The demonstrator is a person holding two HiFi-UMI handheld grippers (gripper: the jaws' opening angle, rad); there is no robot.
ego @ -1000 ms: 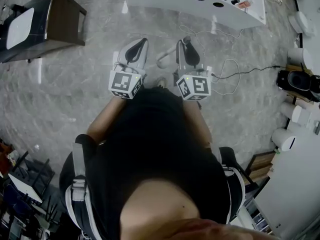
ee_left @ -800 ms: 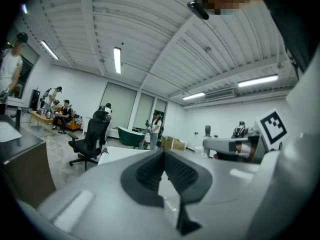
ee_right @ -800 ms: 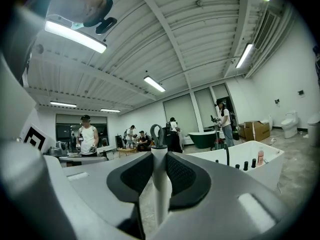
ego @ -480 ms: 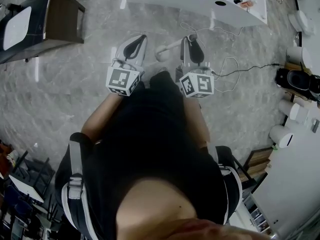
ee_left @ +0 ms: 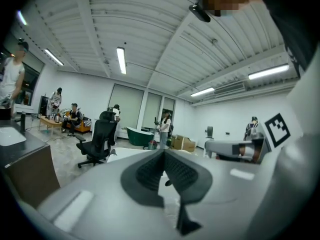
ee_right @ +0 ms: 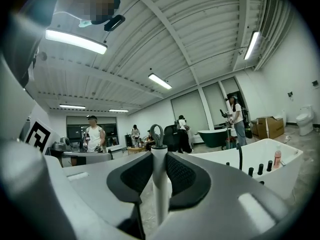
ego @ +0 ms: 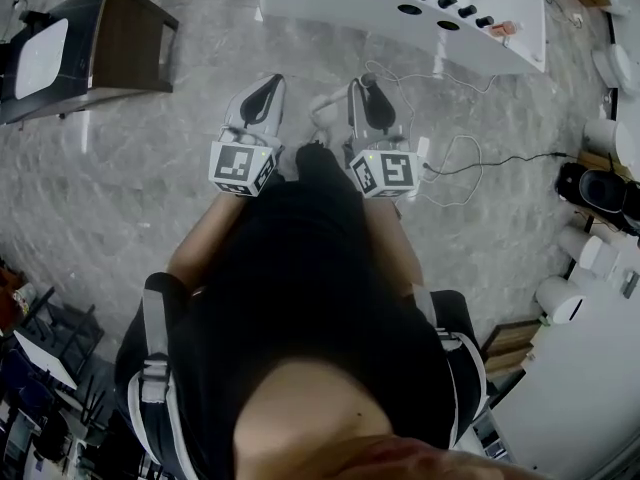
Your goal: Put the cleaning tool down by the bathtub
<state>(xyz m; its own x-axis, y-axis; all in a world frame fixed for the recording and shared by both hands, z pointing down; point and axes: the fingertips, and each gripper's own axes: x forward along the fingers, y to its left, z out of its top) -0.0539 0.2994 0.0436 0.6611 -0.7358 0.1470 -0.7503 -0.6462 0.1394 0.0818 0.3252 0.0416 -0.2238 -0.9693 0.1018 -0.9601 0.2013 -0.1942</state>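
The cleaning tool has a white upright handle with a grey hanging loop on top. My right gripper is shut on that handle, the black pads pressing it from both sides. In the head view the right gripper and the left gripper are held side by side in front of the person, over the grey floor. Part of the white tool shows between them. The left gripper is shut with nothing between its pads. The white bathtub with black taps lies just ahead, and its rim shows in the right gripper view.
A dark cabinet with a white basin stands at the upper left. A cable trails over the floor to a black device at the right, among white containers. A black office chair and several people stand further off.
Both grippers have moved forward over the floor towards the bathtub. The right one still holds the tool's handle, and the left one stays shut.
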